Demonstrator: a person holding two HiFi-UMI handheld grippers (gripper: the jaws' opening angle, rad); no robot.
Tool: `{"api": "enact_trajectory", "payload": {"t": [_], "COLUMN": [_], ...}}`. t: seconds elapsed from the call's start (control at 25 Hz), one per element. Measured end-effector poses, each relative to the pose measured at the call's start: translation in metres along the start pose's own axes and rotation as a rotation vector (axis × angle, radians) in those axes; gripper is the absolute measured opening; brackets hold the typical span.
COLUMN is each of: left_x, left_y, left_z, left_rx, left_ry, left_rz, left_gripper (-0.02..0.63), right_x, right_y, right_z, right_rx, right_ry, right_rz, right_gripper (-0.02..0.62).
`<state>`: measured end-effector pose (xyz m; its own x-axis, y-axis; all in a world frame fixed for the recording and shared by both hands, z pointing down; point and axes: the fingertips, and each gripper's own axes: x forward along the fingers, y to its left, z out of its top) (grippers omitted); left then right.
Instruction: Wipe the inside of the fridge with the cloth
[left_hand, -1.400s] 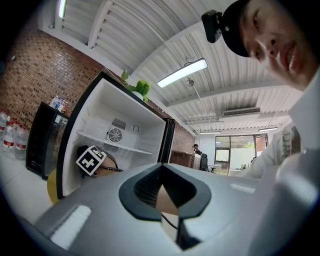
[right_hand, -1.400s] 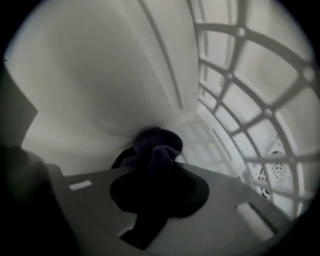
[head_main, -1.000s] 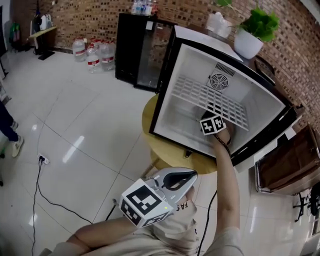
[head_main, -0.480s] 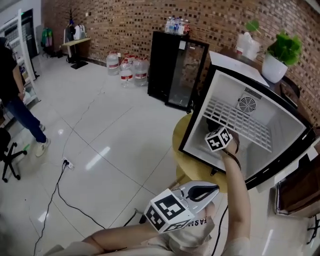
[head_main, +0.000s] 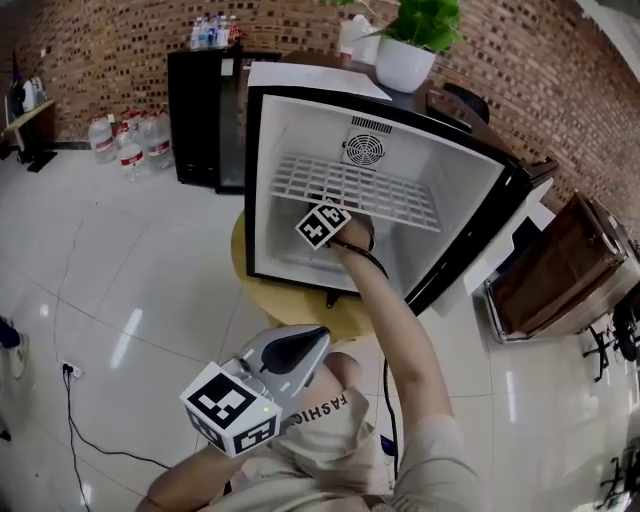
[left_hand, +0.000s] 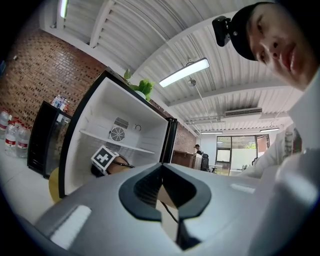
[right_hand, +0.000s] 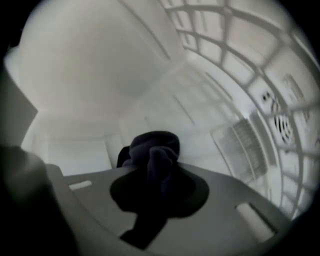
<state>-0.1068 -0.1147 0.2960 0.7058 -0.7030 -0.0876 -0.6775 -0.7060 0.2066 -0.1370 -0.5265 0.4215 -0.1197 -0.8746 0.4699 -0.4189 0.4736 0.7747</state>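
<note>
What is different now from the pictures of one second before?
The right gripper, shut on the dark cloth, slid leftward across the fridge interior under the wire shelf. The left gripper stayed shut and empty, outside the fridge, which stayed open.

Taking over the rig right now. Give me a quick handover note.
Left gripper: shut, empty, outside the small black-framed fridge with the white interior.
Right gripper: shut on the dark bunched cloth, inside the open fridge, below the white wire shelf.
Done: cloth is in the lower compartment. How much has been wiped doesn't show.
Left: wipe floor, walls and shelf, then withdraw.
</note>
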Motion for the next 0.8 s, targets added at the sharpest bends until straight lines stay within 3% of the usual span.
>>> {"api": "enact_trajectory", "payload": {"t": [0.16,0.2,0.4,0.56,0.68,0.8], "left_x": [-0.019,-0.016,0.007,0.005,0.011,0.020], "left_y": [0.015,0.014,-0.002,-0.005,-0.012,-0.023], "left_z": [0.015,0.014,0.003,0.004,0.000,-0.008], "left_rx": [-0.010,-0.027,-0.064,-0.066,-0.048,-0.033], "left_ry": [0.010,0.021,0.034,0.034,0.023,0.018], "left_rz": [0.015,0.000,-0.014,-0.006,-0.025,-0.057], "left_gripper": [0.000,0.000,0.000,0.000,0.000,0.000], "right_x": [0.035,0.037,0.017,0.013,0.001,-0.026], "right_y": [0.009,0.005,-0.041,-0.044,-0.047,-0.039], "right_z": [-0.049,-0.062,-0.123,-0.134,-0.130,-0.103], "right_rx": [0.211,0.229,0.140,0.096,0.035,0.020], "right_ry": [0.119,0.161,0.337,0.411,0.378,0.191], "right_rz": [0.136,0.136,0.011,-0.019,-0.035,0.034], "right_gripper": [0.051,0.051,0.052,0.052,0.052,0.052]}}
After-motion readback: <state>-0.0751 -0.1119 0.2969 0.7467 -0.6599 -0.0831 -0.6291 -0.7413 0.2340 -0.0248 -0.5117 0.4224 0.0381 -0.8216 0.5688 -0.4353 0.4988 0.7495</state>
